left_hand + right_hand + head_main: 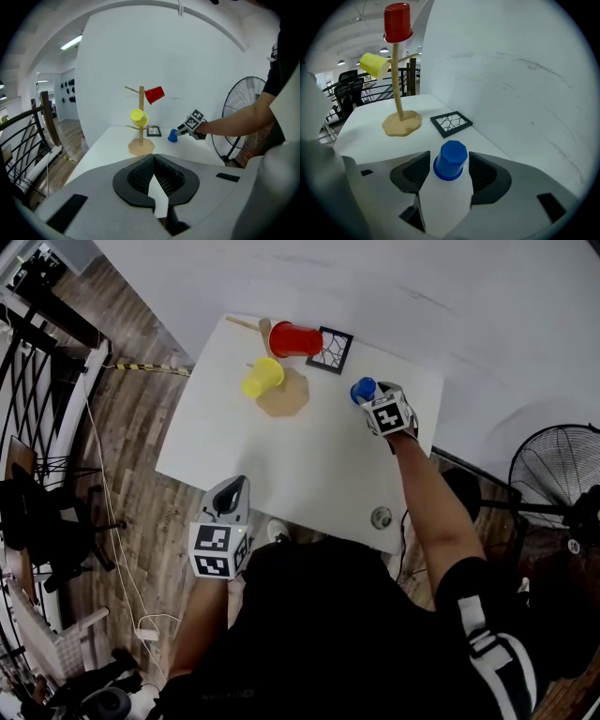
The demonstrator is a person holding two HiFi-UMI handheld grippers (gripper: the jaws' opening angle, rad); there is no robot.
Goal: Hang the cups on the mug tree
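Note:
A wooden mug tree [282,395] stands at the back of the white table [309,484]. It carries a red cup [295,338] on a top peg and a yellow cup [262,378] lower down. A blue cup [363,389] stands upside down on the table to its right. My right gripper [373,399] is open, with the blue cup [451,160] between its pads and a small gap on each side. My left gripper [234,488] is shut and empty at the table's front edge. From there the mug tree [141,117] shows straight ahead.
A black-framed square tile [334,350] lies behind the blue cup, near the white wall. A floor fan [558,465] stands to the right of the table. A railing and wooden floor lie to the left.

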